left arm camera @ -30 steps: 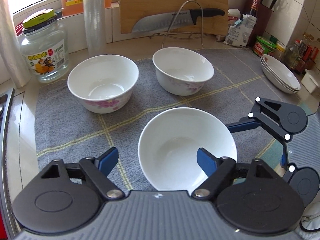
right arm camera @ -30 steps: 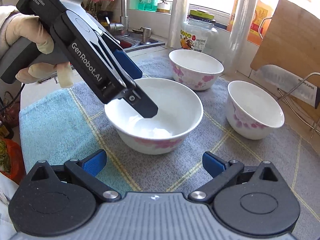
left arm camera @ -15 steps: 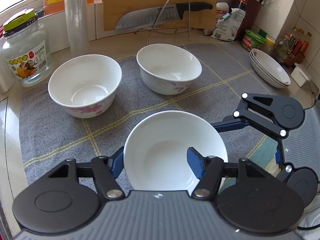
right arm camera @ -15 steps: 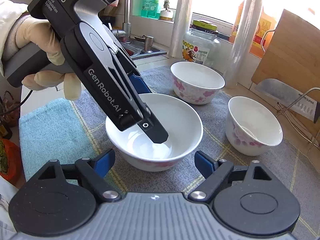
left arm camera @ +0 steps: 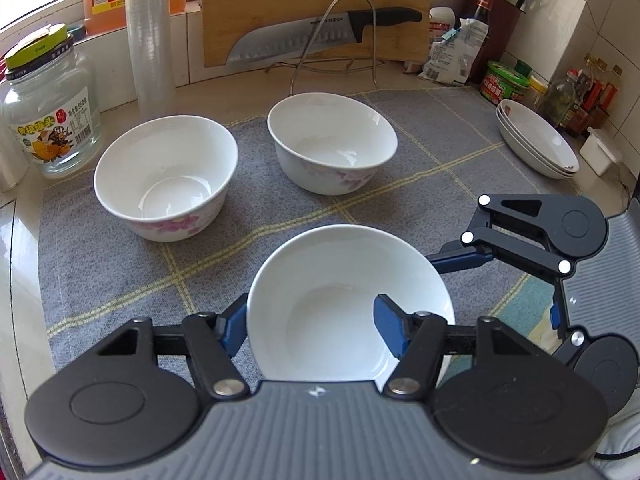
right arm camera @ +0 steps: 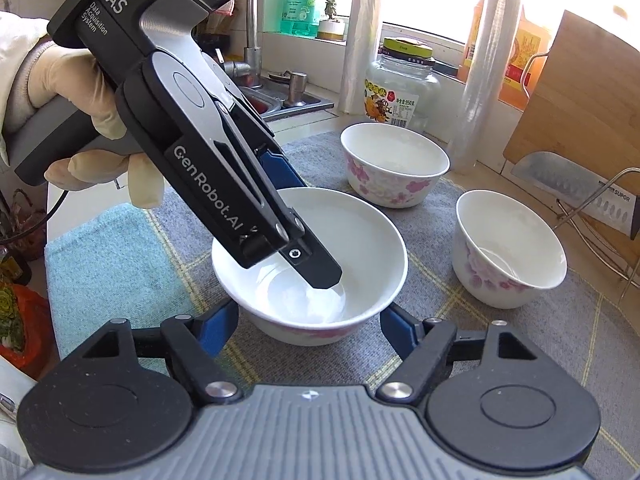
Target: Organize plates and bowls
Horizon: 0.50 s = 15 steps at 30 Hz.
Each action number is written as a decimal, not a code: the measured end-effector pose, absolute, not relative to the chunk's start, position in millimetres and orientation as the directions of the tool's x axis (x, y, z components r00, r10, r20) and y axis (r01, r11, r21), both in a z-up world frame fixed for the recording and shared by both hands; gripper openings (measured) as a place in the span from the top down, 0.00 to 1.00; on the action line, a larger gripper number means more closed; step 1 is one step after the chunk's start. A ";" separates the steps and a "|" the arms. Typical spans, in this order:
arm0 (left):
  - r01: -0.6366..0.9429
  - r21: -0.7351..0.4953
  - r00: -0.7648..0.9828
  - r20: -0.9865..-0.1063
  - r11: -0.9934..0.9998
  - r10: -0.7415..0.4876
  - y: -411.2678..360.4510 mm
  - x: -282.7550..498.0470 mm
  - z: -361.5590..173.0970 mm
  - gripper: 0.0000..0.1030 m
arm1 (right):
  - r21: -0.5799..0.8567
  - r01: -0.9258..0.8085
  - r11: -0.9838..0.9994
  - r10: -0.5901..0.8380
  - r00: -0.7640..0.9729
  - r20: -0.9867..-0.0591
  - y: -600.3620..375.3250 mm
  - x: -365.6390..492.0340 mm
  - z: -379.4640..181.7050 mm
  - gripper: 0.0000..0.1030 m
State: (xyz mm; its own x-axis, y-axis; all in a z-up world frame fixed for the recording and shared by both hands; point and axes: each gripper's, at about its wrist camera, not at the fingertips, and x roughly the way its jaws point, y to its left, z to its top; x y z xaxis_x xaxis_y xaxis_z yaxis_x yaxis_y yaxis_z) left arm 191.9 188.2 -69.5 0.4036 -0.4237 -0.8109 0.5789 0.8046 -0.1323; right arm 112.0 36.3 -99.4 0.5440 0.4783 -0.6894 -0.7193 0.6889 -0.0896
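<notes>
Change since a second ago: both sets of tongs are narrowing around the near bowl (left arm camera: 348, 304); the left tongs (left arm camera: 310, 326), apart a second ago, are now gripping its rim, and the right tongs (right arm camera: 310, 326), wide apart before, are drawing in on either side of it.
Left tongs: clamped on the near bowl's left wall, one blue pad (left arm camera: 390, 330) lying inside the bowl and the other pressing outside the rim.
Right tongs: closing, with the near bowl's body sitting between the two blue pads; whether those pads are touching it yet cannot be told.
Near bowl: sitting on the grey checked cloth (left arm camera: 120, 264) at the near side of the counter (left arm camera: 20, 320), white inside with pink flowers outside.
Other bowls: the far-left bowl (left arm camera: 166, 176) and the far-right bowl (left arm camera: 332, 146) are standing upright on the same cloth, well apart from the near bowl and near each other.
Plates: a stack of plates (left arm camera: 536, 146) is resting at the far right edge of the cloth, near a row of bottles.
Hand: a gloved hand (right arm camera: 92, 120) is holding the left tool's grey handle, seen from the right wrist view.
Backdrop: a glass jar (left arm camera: 48, 112) is standing far left, and a knife (left arm camera: 320, 38) is leaning on a wooden cutting board (left arm camera: 316, 4).
</notes>
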 end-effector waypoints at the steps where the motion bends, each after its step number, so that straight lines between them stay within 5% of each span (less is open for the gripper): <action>1: 0.580 -0.130 0.405 -0.810 0.804 -0.423 186.6 190.7 -68.5 0.38 | -0.092 -0.718 0.690 0.477 0.546 -0.689 35.4 110.8 -98.1 0.21; 15: 0.662 -0.124 0.377 -0.797 0.739 -0.471 127.2 184.1 -62.0 0.38 | -0.098 -0.655 0.749 0.418 0.582 -0.698 -17.8 92.0 -87.1 0.21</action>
State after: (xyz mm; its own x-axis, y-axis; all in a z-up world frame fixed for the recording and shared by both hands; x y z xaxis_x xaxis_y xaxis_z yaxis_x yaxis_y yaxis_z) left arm 184.1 127.2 -62.0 0.3769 -0.4712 -0.7974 0.6618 0.7394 -0.1241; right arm 92.0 -17.8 -87.1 0.5819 0.4179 -0.6977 -0.6554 0.7489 -0.0980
